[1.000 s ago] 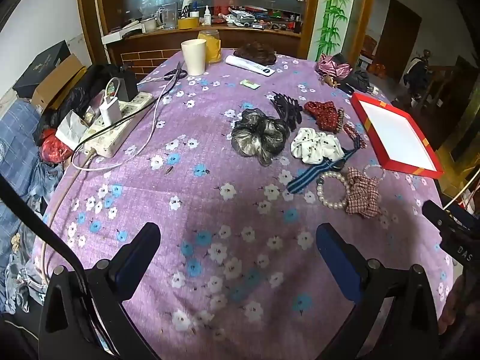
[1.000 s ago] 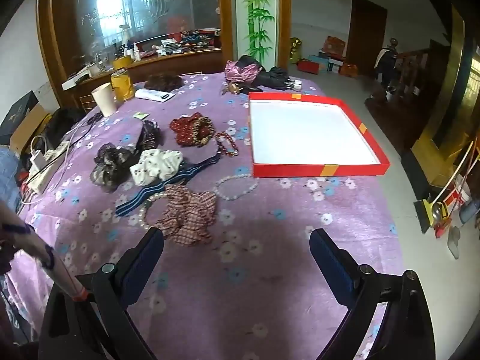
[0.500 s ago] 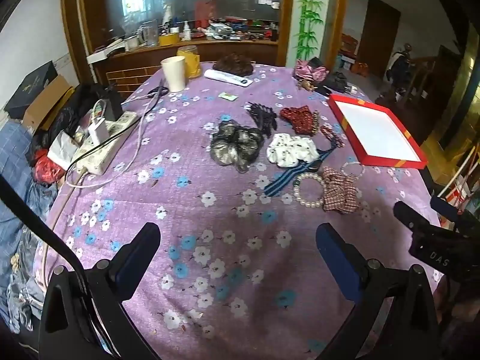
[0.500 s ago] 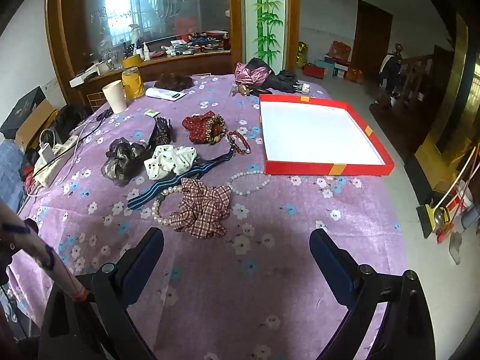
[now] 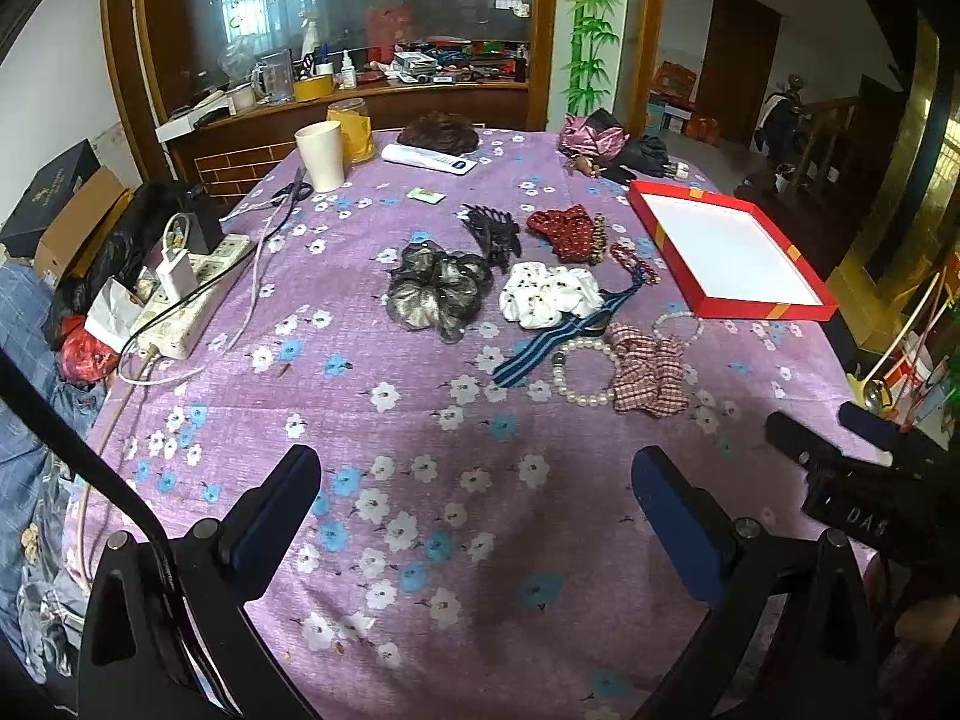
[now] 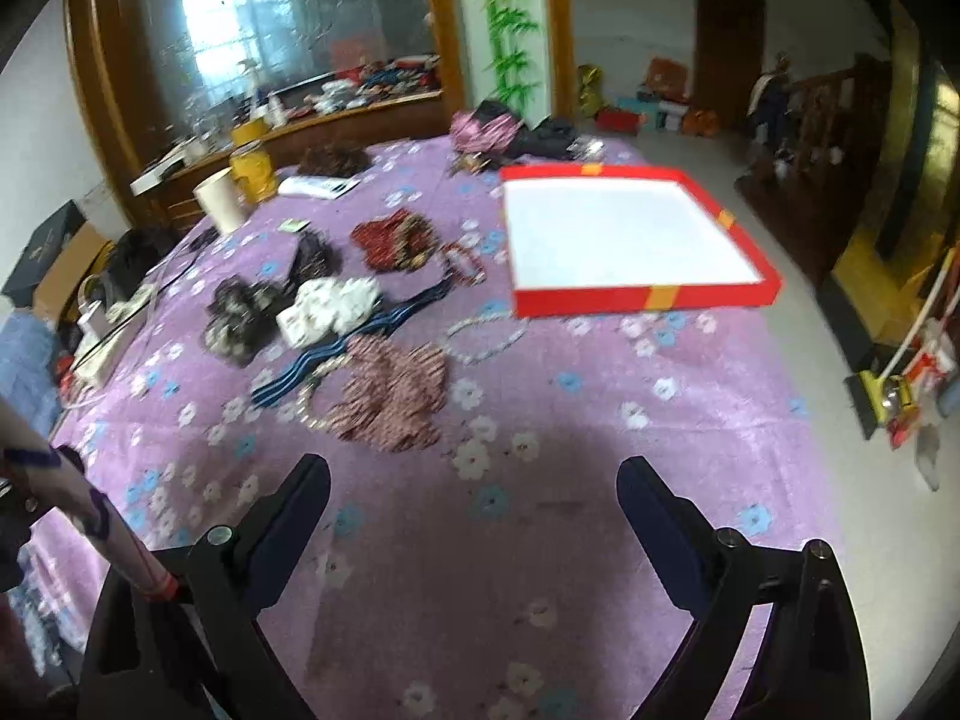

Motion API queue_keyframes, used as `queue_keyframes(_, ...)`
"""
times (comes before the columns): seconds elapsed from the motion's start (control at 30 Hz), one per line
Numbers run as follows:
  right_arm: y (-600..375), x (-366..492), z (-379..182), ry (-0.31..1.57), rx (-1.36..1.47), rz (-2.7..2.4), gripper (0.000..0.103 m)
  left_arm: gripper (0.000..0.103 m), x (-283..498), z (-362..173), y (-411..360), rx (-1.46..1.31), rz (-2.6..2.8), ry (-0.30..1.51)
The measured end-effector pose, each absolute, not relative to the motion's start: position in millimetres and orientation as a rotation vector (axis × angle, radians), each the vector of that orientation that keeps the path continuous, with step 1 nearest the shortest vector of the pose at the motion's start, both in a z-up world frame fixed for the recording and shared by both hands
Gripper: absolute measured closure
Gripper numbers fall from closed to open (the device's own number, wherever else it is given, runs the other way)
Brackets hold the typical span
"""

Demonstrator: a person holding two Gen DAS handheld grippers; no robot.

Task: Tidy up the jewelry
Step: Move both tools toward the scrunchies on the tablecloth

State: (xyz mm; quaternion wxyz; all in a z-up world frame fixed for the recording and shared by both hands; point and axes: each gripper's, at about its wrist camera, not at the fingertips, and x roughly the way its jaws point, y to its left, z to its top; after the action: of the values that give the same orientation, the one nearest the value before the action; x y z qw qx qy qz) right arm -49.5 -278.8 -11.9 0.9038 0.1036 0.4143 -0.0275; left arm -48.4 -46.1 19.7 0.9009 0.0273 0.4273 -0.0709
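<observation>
Judging from how things lie, the sorting has not begun — the red tray (image 5: pixel 657 228) at the right of the left wrist view shows only its bare white floor, and every accessory lies outside it on the purple floral tablecloth (image 5: pixel 372 420).

The cluster sits at centre frame in the left wrist view. A plaid scrunchie (image 5: pixel 651 369) lies lowest, touching a pearl bracelet (image 5: pixel 585 372) on its left, with a second beaded bracelet (image 5: pixel 678 327) just above it, close to the tray's near wall. A navy striped band (image 5: pixel 540 348) runs diagonally under a white dotted scrunchie (image 5: pixel 552 297). Left of that is a dark grey scrunchie (image 5: pixel 435 291); above it a black claw clip (image 5: pixel 495 231), a red patterned scrunchie (image 5: pixel 564 231) and a dark red bead bracelet (image 5: pixel 636 264).

The left gripper (image 5: pixel 477 492) hangs over bare cloth at the bottom of its frame, jaws spread wide with nothing between them. The right gripper (image 6: pixel 474 492) is likewise spread wide and empty; its view is motion-blurred, with the plaid scrunchie just above its left finger and the tray at upper right.

Everything remains to be done: each piece apparently needs carrying into the tray. The plaid scrunchie looks the closest first pick — though the pearl bracelet touching it may drag along.
</observation>
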Motion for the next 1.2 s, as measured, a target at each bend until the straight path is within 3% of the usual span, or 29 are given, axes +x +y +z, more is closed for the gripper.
queue_keyframes(0.57,-301.5,-55.2,-27.5,0.893,0.206,-0.023,0.005,0.000,-61.0,21.0,-66.5,0.072,-0.149,0.862)
queue_keyframes(0.8,-300.3,-57.0,-33.8,0.862,0.213,-0.024,0.011,0.000,-67.1,18.9,-66.7,0.087,-0.125,0.859)
queue_keyframes(1.2,-273.8,-27.0,-56.0,0.987,0.225,0.077,0.016,0.000,-30.3,12.7,-24.4,0.082,-0.030,0.914)
